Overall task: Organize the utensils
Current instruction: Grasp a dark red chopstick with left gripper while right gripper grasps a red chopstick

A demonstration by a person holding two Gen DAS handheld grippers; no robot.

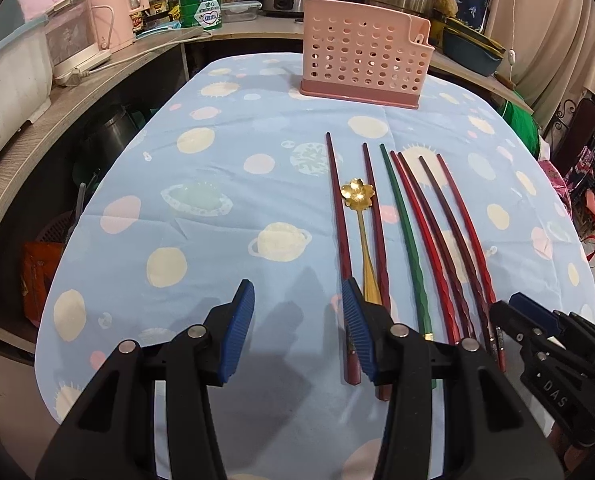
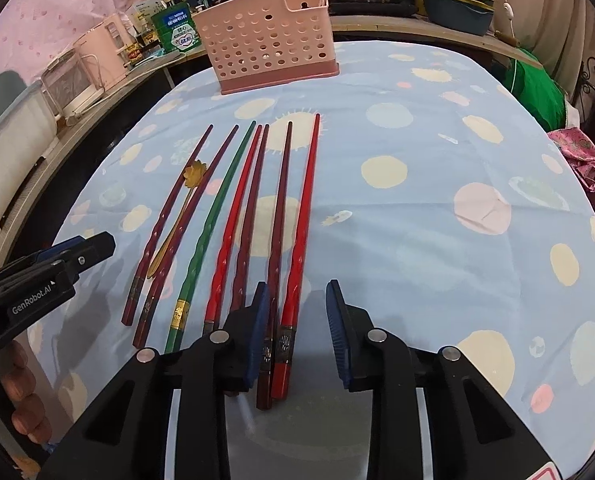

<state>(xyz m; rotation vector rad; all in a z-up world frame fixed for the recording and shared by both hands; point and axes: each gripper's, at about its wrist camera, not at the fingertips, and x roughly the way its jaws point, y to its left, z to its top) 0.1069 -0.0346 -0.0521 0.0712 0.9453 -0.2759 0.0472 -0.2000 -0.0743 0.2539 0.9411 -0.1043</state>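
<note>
Seven chopsticks point(image 2: 233, 216), one gold spoon point(image 1: 357, 196), one pink holder point(image 1: 363, 60); both hand-held grippers point(image 2: 297, 332) gape, gripping nothing.

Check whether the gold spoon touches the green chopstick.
Apart. The left wrist view shows a dark chopstick and cloth between the gold spoon and green chopstick.

Glossy lacquered chopsticks point(image 2: 233, 220); shiny gold metal spoon point(image 1: 357, 194); matt cloth tablecloth point(image 1: 217, 152).

"GenRobot.AI" on left hand-held gripper point(image 2: 97, 246); "DAS" on right hand-held gripper point(image 1: 513, 312)
</note>
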